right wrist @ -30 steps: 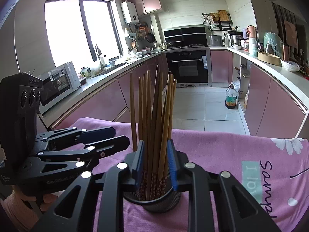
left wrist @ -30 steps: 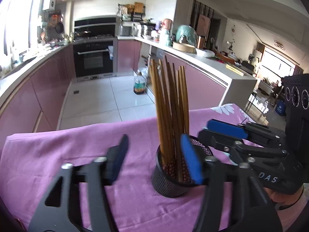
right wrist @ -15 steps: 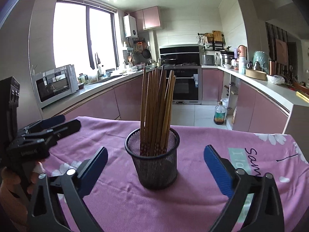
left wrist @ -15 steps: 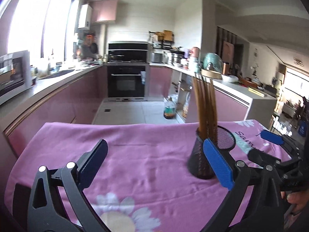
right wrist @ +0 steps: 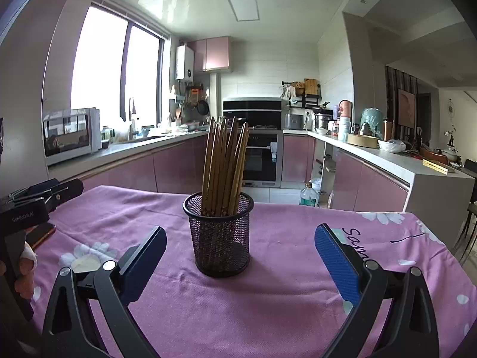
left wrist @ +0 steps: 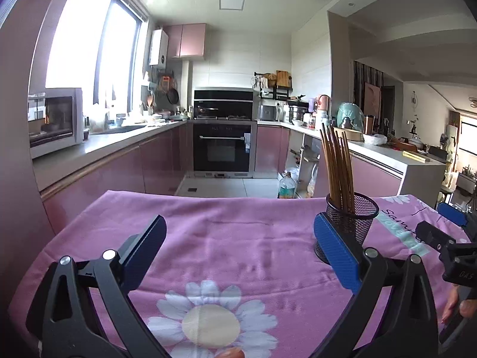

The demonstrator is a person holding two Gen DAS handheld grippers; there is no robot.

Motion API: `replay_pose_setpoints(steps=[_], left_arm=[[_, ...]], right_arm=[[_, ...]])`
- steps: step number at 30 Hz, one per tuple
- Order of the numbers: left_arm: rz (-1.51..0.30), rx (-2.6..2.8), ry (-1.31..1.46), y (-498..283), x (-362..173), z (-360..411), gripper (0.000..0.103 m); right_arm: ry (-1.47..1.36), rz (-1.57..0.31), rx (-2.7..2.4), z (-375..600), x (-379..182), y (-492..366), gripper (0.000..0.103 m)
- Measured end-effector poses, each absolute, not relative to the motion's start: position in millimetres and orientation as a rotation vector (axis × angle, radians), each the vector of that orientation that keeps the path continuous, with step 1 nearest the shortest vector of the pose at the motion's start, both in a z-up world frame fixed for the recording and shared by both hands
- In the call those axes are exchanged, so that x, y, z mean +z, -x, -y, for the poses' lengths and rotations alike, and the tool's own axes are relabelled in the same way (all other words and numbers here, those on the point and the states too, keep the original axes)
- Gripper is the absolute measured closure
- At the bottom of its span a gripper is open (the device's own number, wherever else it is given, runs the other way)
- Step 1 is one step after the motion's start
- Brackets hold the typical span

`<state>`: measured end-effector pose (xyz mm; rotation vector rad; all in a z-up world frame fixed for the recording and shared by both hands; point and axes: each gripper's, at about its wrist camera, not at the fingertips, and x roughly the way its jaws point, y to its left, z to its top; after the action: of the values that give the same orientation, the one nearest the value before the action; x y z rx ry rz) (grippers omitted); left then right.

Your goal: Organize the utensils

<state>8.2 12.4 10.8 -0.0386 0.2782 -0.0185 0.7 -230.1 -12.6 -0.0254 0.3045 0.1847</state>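
Note:
A black mesh holder (right wrist: 220, 238) stands upright on the purple tablecloth (right wrist: 268, 298) with several wooden chopsticks (right wrist: 225, 161) standing in it. My right gripper (right wrist: 240, 250) is open and empty, its blue pads (right wrist: 335, 262) wide apart, pulled back in front of the holder. In the left wrist view the holder (left wrist: 353, 217) and chopsticks (left wrist: 337, 161) stand at the right, just behind the right pad. My left gripper (left wrist: 238, 246) is open and empty over bare cloth. The right gripper's tips (left wrist: 450, 214) show at the far right edge.
The cloth has a white daisy print (left wrist: 208, 325) near me and lettering (right wrist: 354, 244) on the right. The left gripper (right wrist: 38, 197) shows at the left of the right wrist view. Behind the table are pink kitchen cabinets, an oven (left wrist: 223, 146) and a microwave (left wrist: 53, 119).
My right gripper let go of the chopsticks, opened wide and drew back from the holder. My left gripper also opened wider, pulled back and swung left, away from the holder.

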Motion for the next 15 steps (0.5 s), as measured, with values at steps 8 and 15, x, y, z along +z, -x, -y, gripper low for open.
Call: replay_pose_setpoints(steps=[8, 15], left_arm=[[-0.252, -0.002, 0.055, 0.8, 9.2, -11.1, 0.006], [-0.239, 0.013, 0.056, 4.5, 4.5, -8.5, 0.006]], right_arm=[[0.01, -0.247, 0.152, 233.4, -12.7, 12.4, 0.007], [0.004, -0.214, 0.129, 232.0, -10.6, 17.8, 0.007]])
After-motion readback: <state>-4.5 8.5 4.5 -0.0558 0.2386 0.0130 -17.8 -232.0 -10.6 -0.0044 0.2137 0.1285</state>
